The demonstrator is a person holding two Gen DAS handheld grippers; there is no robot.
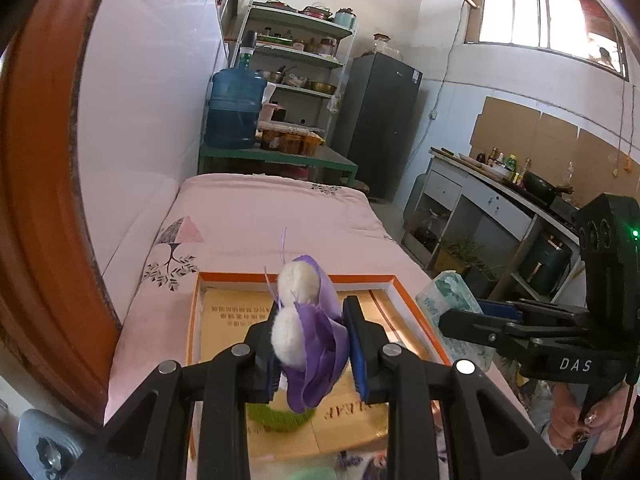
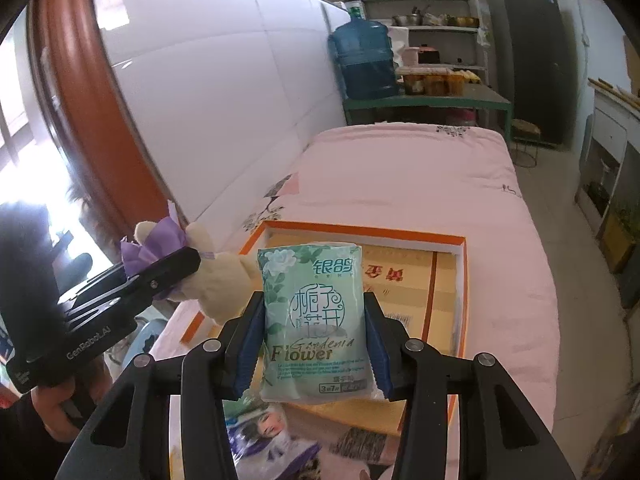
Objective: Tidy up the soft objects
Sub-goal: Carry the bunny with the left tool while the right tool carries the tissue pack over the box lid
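Observation:
My left gripper is shut on a cream plush toy wrapped in purple cloth, held above an orange-rimmed box on the bed. A fuzzy green item lies in the box under the toy. My right gripper is shut on a green tissue pack printed "Flower", held upright over the same box. The right gripper with its pack shows at the right of the left wrist view. The left gripper and toy show at the left of the right wrist view.
The box rests on a pink quilt beside a white wall. Another printed pack lies near the box's front. Beyond the bed stand a blue water jug, a green table, shelves and a dark fridge. A counter runs along the right.

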